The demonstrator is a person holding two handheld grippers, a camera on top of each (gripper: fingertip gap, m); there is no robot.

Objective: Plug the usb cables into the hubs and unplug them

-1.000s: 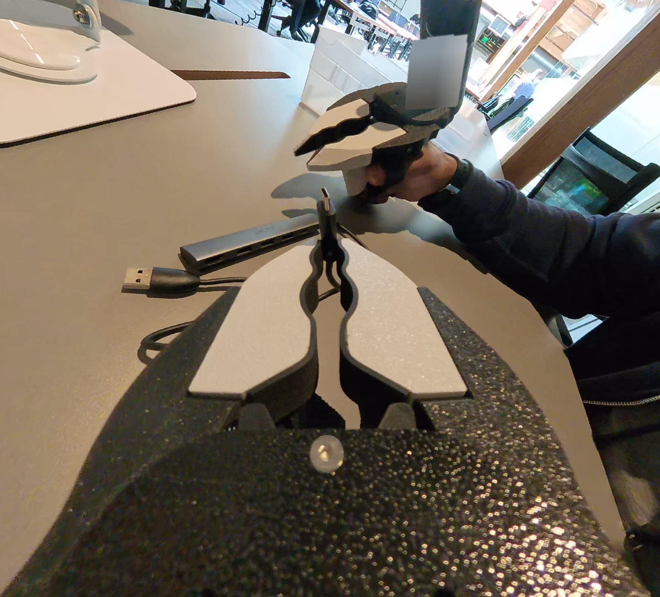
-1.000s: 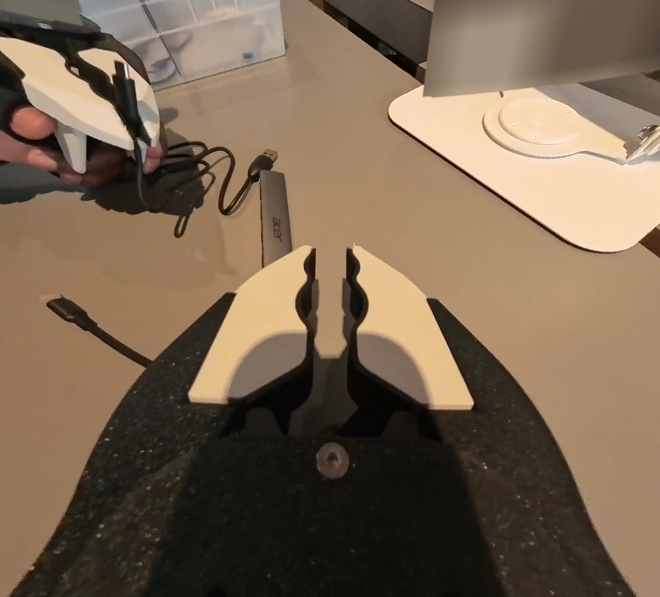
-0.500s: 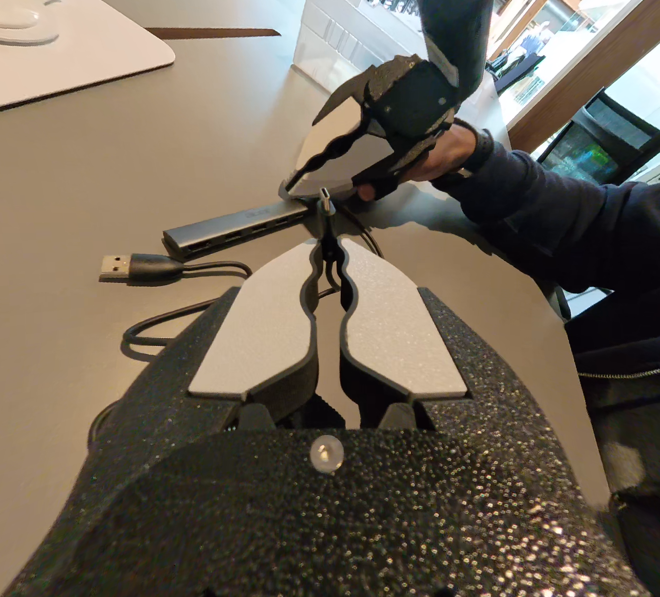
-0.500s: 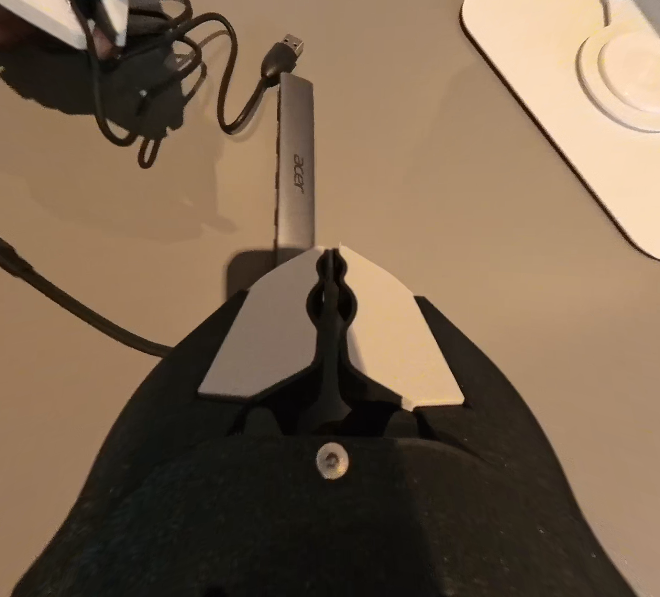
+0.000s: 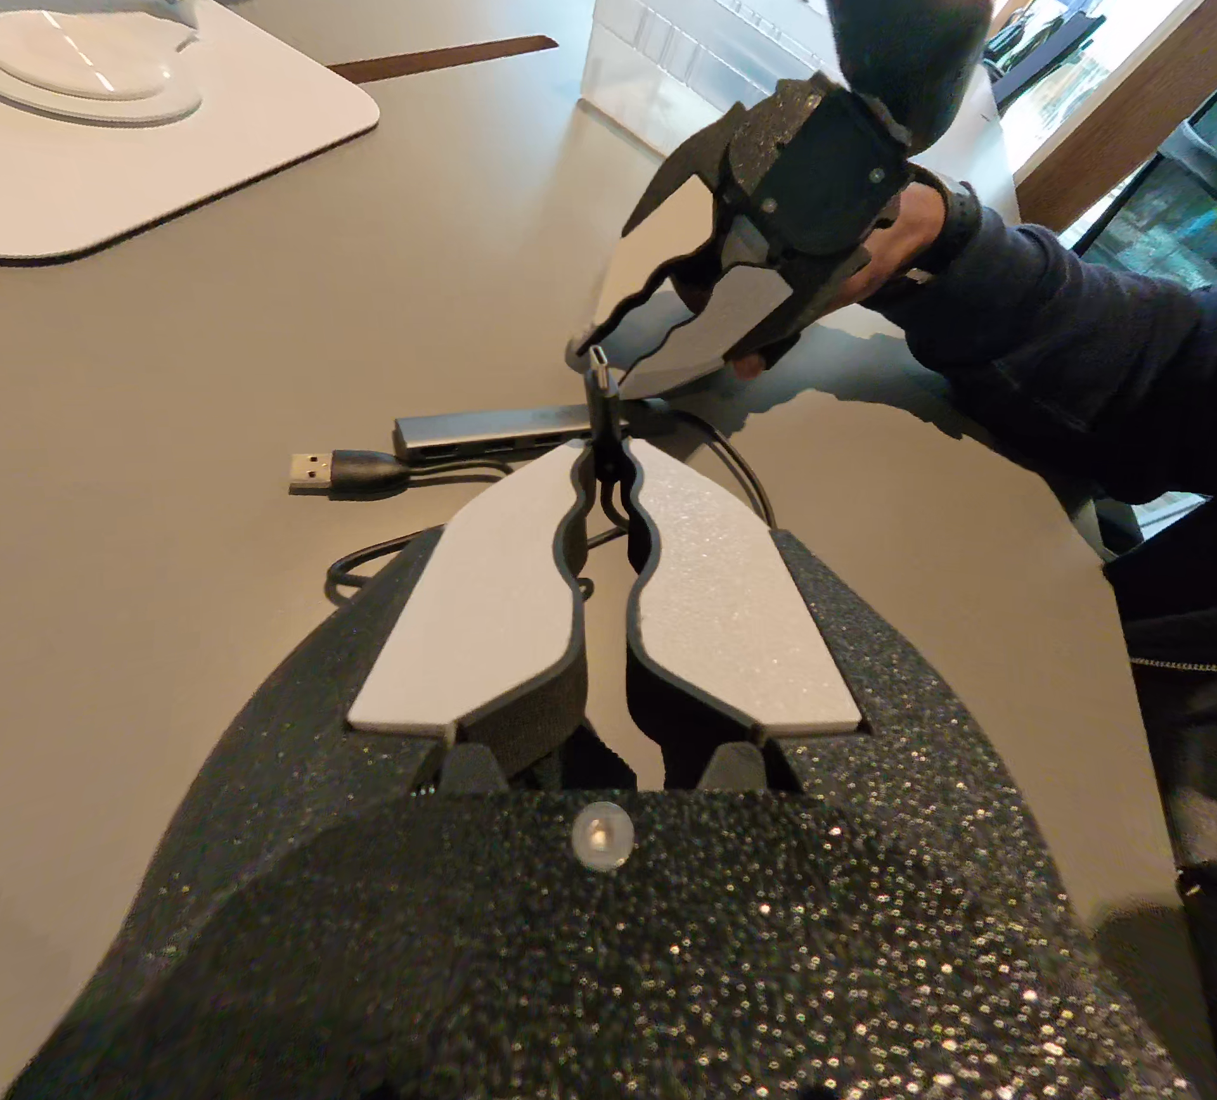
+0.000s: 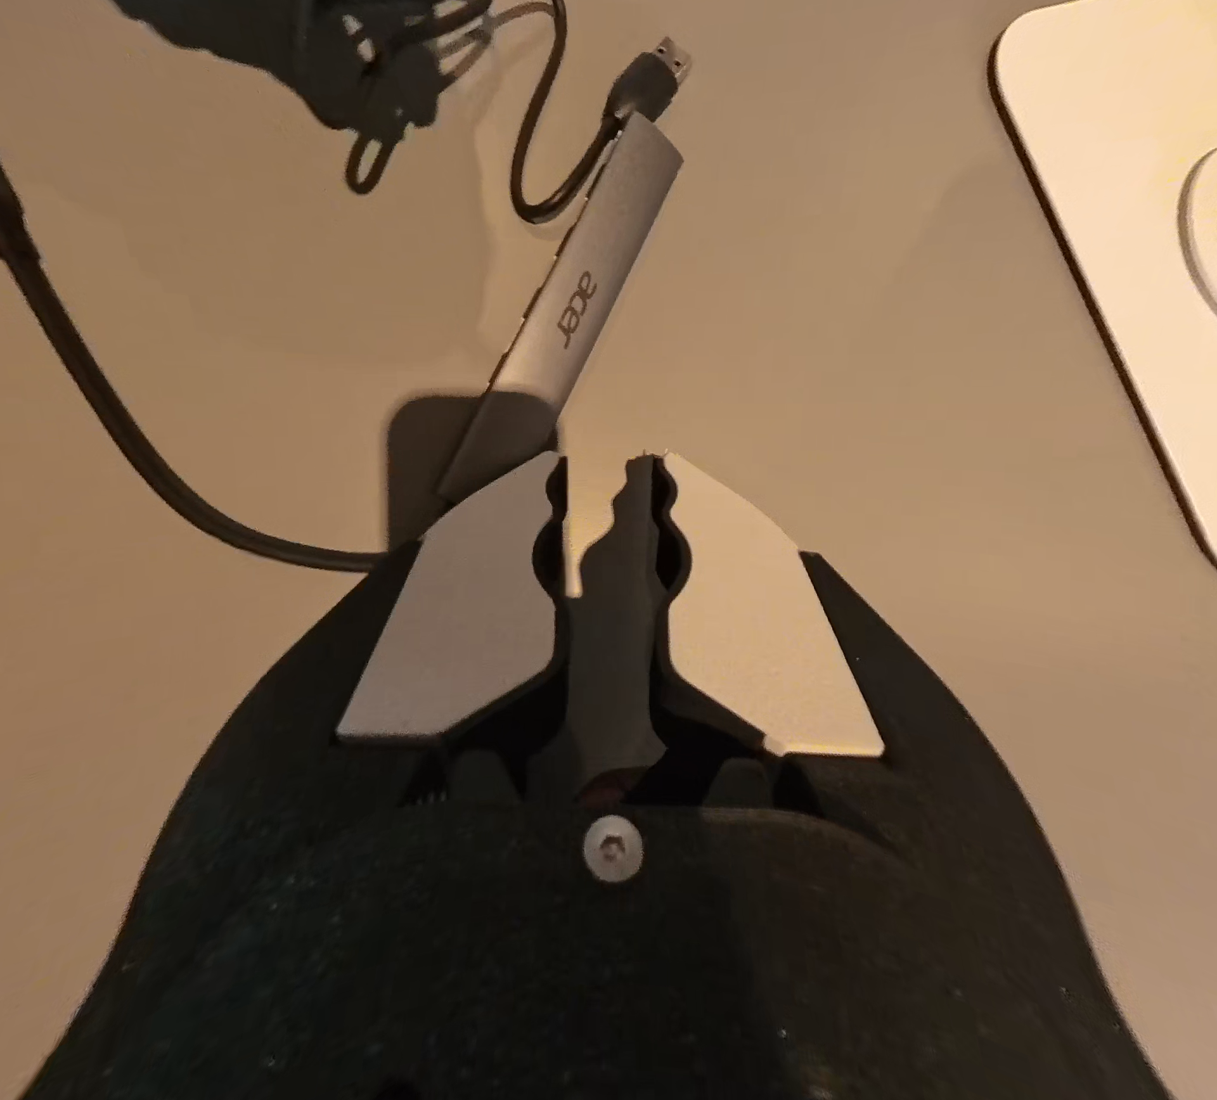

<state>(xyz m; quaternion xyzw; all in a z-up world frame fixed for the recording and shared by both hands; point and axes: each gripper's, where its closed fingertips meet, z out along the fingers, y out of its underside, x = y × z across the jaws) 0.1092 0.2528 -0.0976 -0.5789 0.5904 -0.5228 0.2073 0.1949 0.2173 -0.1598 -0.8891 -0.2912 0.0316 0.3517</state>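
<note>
A slim grey USB hub [image 5: 487,428] lies on the grey table [image 5: 263,344], and its own black cable ends in a USB-A plug [image 5: 329,469] lying just left of it. My left gripper [image 5: 604,457] is shut on a black USB-C plug [image 5: 600,380] that points up, just in front of the hub's right end. My right gripper [image 5: 602,354] hovers open over that end. In the right wrist view the right gripper [image 6: 606,463] is open. The hub [image 6: 586,291] runs away from under its left finger [image 6: 474,594]. The USB-A plug [image 6: 652,74] lies beyond.
A white mat [image 5: 164,179] with a monitor stand's foot sits at the far left. A translucent plastic bin [image 5: 691,48] stands behind the hub. A dark-sleeved arm [image 5: 1054,377] reaches in from the right. A second black cable [image 6: 99,410] crosses the table on the left. The grippers' ends are close to 12 cm from one another.
My right gripper dropped to the hub's near end, shut, then opened again. The hub has swung round at an angle. My left gripper still holds the plug.
</note>
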